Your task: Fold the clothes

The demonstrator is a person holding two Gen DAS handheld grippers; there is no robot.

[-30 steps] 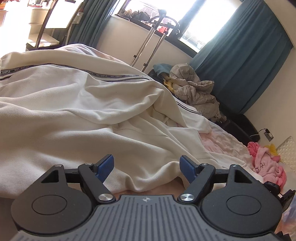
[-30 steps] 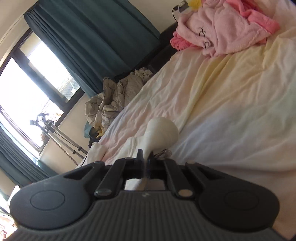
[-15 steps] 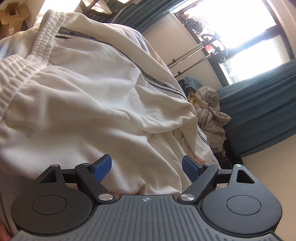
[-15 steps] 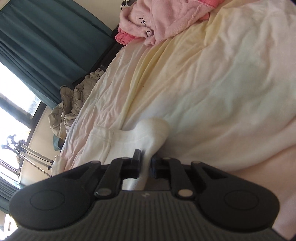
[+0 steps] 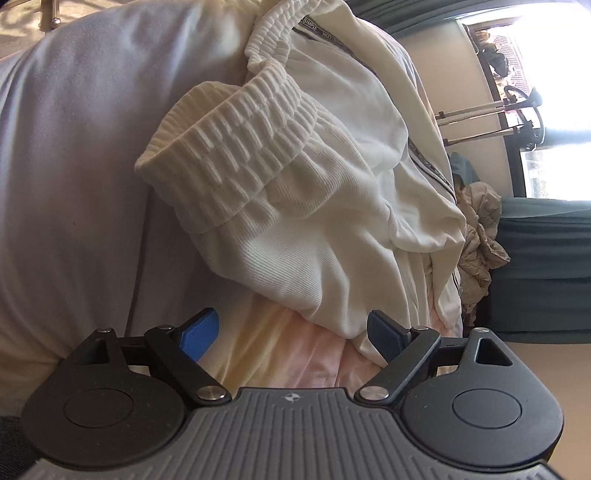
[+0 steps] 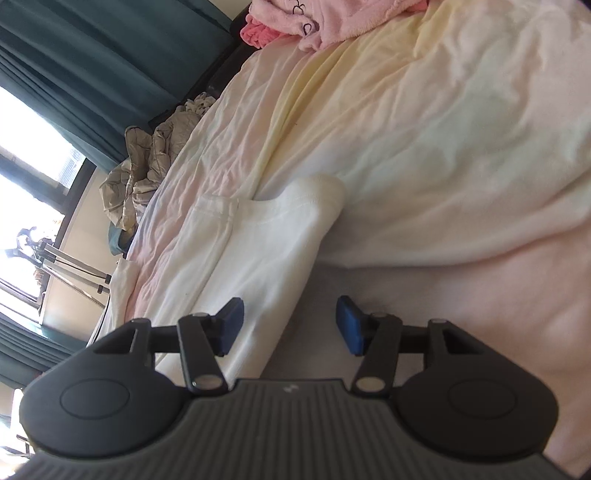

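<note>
Cream-white trousers with a ribbed elastic waistband and a dark printed side stripe lie bunched on the bed in the left wrist view. My left gripper is open and empty just below the bunched cloth, over the pale sheet. In the right wrist view a cream trouser leg lies flat on the sheet, its cuff end folded over. My right gripper is open, the leg's edge lying between its blue pads, apart from both.
A pale pink and yellow bed sheet covers the bed. A pink garment lies at the far end. A beige crumpled jacket sits by teal curtains and a bright window. A lilac pillow lies left of the waistband.
My right gripper opened and let go of the trouser leg, which now lies flat. My left gripper rolled and swung toward the waistband, staying open.
</note>
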